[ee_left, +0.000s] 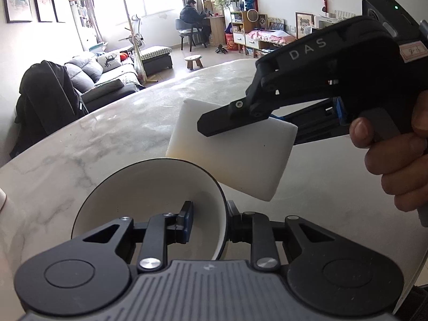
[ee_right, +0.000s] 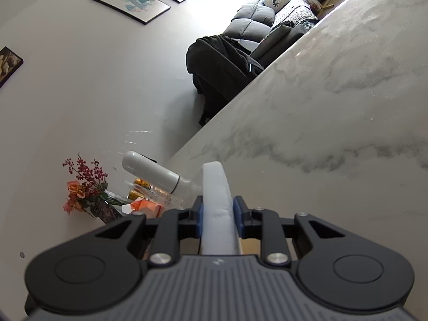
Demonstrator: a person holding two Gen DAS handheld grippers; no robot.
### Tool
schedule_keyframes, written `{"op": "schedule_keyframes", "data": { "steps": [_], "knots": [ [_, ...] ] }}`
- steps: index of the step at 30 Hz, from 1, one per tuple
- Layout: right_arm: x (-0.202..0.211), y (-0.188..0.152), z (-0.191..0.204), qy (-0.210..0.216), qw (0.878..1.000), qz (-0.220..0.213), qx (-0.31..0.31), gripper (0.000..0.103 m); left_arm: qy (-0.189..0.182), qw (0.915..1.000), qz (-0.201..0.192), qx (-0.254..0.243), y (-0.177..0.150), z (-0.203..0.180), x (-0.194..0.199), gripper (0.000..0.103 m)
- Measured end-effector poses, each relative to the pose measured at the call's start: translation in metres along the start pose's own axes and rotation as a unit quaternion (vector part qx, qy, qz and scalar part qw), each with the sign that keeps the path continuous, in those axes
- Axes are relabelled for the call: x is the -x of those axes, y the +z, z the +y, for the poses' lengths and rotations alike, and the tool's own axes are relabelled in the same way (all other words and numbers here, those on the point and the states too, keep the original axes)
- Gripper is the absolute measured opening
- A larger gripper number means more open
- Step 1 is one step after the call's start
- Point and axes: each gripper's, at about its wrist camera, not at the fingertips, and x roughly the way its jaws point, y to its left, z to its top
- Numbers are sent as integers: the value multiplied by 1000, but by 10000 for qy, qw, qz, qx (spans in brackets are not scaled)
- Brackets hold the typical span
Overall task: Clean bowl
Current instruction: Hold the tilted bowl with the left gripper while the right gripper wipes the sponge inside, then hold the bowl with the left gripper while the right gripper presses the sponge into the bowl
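Observation:
A white bowl (ee_left: pixel 149 192) with a dark rim is held tilted above the marble table (ee_left: pixel 80 144). My left gripper (ee_left: pixel 208 222) is shut on the bowl's rim, one finger inside and one outside. My right gripper (ee_left: pixel 235 123) is shut on a white sponge block (ee_left: pixel 235 157) and holds it just above and right of the bowl, apart from it. In the right wrist view the sponge (ee_right: pixel 218 208) sits edge-on between the right gripper's (ee_right: pixel 218 214) blue pads. The bowl is out of that view.
The marble table (ee_right: pixel 334 133) runs far and wide. Off its left end stand a grey bottle (ee_right: pixel 149 171), flowers (ee_right: pixel 85 187) and packets. A chair with a black coat (ee_left: pixel 45 101) stands at the table's far edge.

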Motion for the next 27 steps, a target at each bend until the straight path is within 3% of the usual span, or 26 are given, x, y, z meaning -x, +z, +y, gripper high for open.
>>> {"op": "schedule_keyframes", "data": {
  "steps": [10, 16, 27],
  "knots": [
    [13, 3, -7, -135, 9998, -160, -28, 26, -310, 9989, -151, -313, 0, -10, 2, 13],
    [15, 4, -8, -158, 9997, -185, -35, 26, -676, 9977, -17, -99, -6, 1, 12, 13],
    [7, 5, 2, 72, 9999, -88, 39, 26, -753, 9971, 70, 127, -14, 13, 24, 16]
  ]
}}
